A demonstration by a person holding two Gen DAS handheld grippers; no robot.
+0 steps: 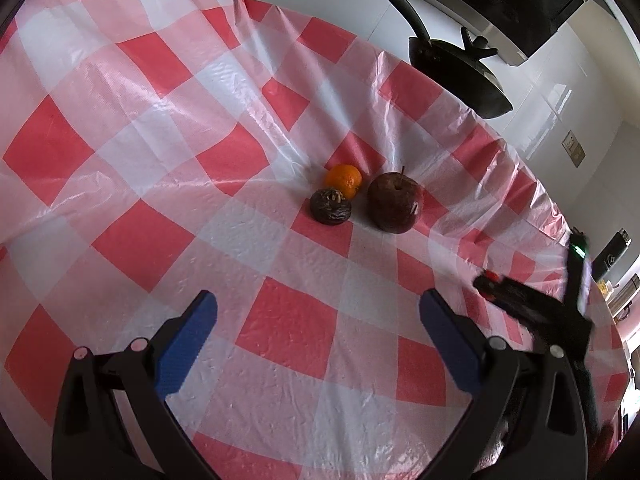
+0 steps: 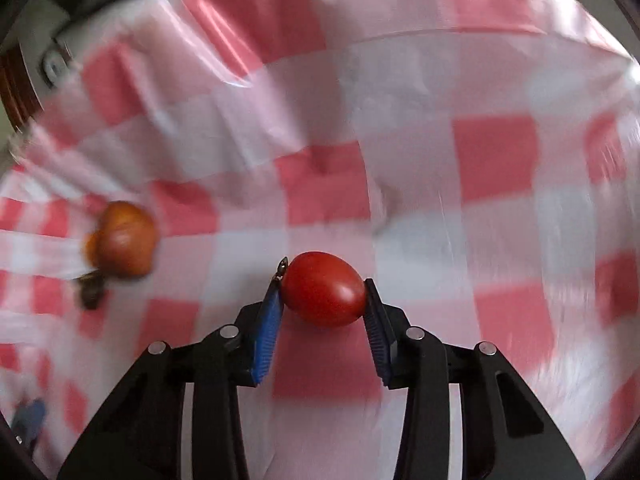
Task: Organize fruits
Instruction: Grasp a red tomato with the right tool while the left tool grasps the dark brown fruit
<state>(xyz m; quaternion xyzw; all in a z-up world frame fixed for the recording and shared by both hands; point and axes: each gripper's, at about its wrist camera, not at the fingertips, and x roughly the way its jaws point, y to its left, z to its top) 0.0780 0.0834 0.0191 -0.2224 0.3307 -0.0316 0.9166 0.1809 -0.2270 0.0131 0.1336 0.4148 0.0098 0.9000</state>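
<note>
My right gripper (image 2: 324,294) is shut on a red tomato (image 2: 324,288), its blue pads pressing both sides just above the checked tablecloth (image 2: 496,160). To its left, blurred, are a brown apple (image 2: 126,240), an orange (image 2: 90,246) behind it and a dark wrinkled fruit (image 2: 92,290). In the left wrist view these three sit close together mid-table: the orange (image 1: 344,179), the dark fruit (image 1: 331,207) and the apple (image 1: 395,208). My left gripper (image 1: 318,302) is open and holds nothing, well short of them. The right gripper (image 1: 488,282) shows at the right edge.
A black pan (image 1: 460,68) with a long handle stands on the white counter beyond the cloth's far edge. The tablecloth (image 1: 160,120) is wrinkled and drapes off the table's right side. Small items (image 1: 612,254) stand by the wall at the far right.
</note>
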